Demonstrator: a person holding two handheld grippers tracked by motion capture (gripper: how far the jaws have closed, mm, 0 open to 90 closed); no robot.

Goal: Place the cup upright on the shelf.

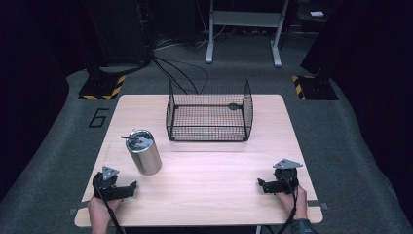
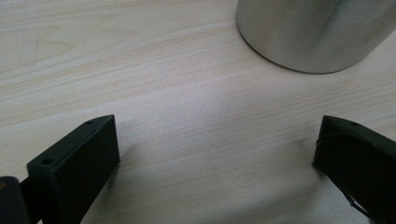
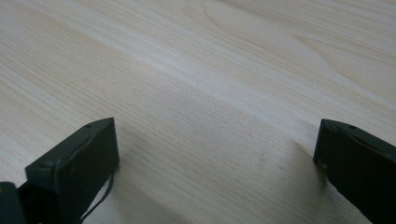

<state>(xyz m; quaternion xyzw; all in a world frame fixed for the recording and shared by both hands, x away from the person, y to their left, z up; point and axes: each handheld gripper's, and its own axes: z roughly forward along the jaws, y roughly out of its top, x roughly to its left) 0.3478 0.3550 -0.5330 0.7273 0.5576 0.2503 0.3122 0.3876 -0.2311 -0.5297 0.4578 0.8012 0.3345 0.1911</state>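
Standing upright just ahead and right of the wide-open left gripper (image 2: 215,154), a steel canister (image 1: 143,151) sits far from the equally wide-open right gripper (image 3: 217,158)

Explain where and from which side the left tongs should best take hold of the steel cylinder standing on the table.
Probably the smooth round wall of the steel cylinder, about mid-height, approached level from the near left where the left tongs rest with jaws wide open. It stands upright and its curved wall offers two opposite sides. Its top carries a small handle, a less steady hold. The wire basket stands apart behind it, out of the way.
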